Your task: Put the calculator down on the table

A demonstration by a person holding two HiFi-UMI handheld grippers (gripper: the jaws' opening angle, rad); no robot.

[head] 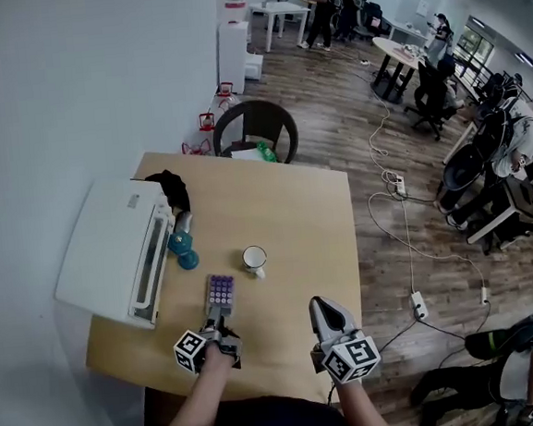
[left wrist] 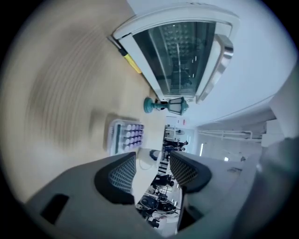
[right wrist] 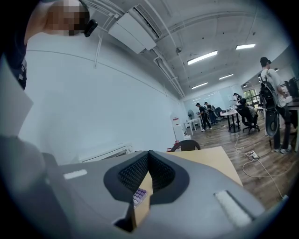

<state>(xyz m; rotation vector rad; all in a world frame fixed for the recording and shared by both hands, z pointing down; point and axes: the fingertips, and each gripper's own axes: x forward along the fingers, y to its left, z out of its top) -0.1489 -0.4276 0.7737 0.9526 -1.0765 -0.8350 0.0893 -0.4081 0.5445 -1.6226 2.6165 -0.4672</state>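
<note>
The calculator point(head: 221, 293), white with purple keys, lies flat on the wooden table point(head: 285, 215), just ahead of my left gripper point(head: 218, 325). In the left gripper view it rests on the tabletop point(left wrist: 126, 135) beyond the left jaw tip. That gripper point(left wrist: 153, 158) is open, with nothing between the pads. My right gripper point(head: 321, 306) hangs over the table's near right part, clear of the calculator. In its own view the right gripper point(right wrist: 148, 158) has its jaws closed together and empty, and a few purple keys of the calculator point(right wrist: 138, 196) show below them.
A white cup point(head: 254, 259) stands just right of the calculator. A white oven with a glass door point(head: 121, 248) fills the table's left side, with a teal object point(head: 185, 252) beside it. A dark chair point(head: 257, 129) stands at the far edge. Cables lie on the floor to the right.
</note>
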